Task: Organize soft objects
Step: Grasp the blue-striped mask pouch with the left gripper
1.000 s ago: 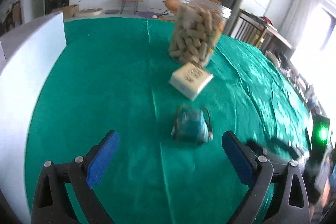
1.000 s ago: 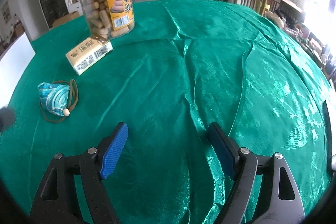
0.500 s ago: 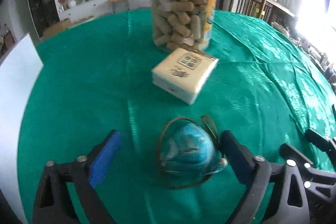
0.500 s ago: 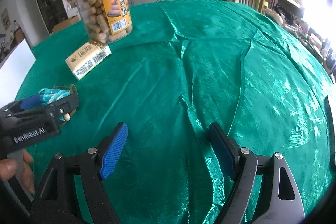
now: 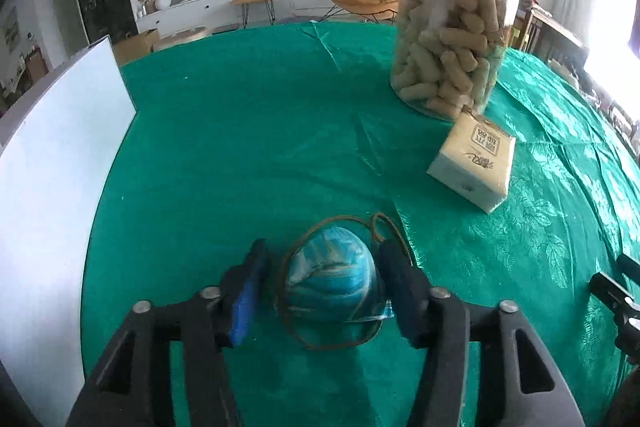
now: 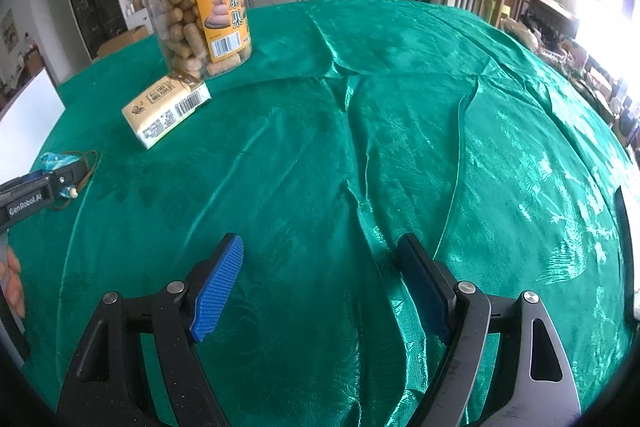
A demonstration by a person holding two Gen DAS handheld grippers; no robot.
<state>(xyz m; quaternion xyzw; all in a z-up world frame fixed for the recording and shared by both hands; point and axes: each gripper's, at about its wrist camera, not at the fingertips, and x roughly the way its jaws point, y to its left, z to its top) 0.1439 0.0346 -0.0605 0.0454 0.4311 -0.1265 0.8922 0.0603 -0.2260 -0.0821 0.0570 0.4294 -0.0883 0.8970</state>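
Note:
A small blue fabric pouch (image 5: 332,275) with a brown cord lies on the green tablecloth (image 5: 248,131). My left gripper (image 5: 324,287) is down around it and its jaws are closing. The pouch sits between the pads: the right pad is at its side, and a small gap remains on the left. In the right wrist view the pouch (image 6: 54,159) peeks out at far left behind the left gripper's fingers (image 6: 68,175). My right gripper (image 6: 320,279) stands open over bare cloth with nothing between its fingers.
A cream tissue pack (image 5: 474,167) lies beyond the pouch to the right, against a clear jar of snack sticks (image 5: 448,43). A white board (image 5: 52,167) stands along the left. A person's hand (image 6: 10,283) shows at the left edge. The tablecloth (image 6: 400,131) is wrinkled.
My left gripper moved forward and down onto the pouch, and its jaws narrowed around it. The jar and tissue pack shifted to the right in its view. The right gripper stayed still.

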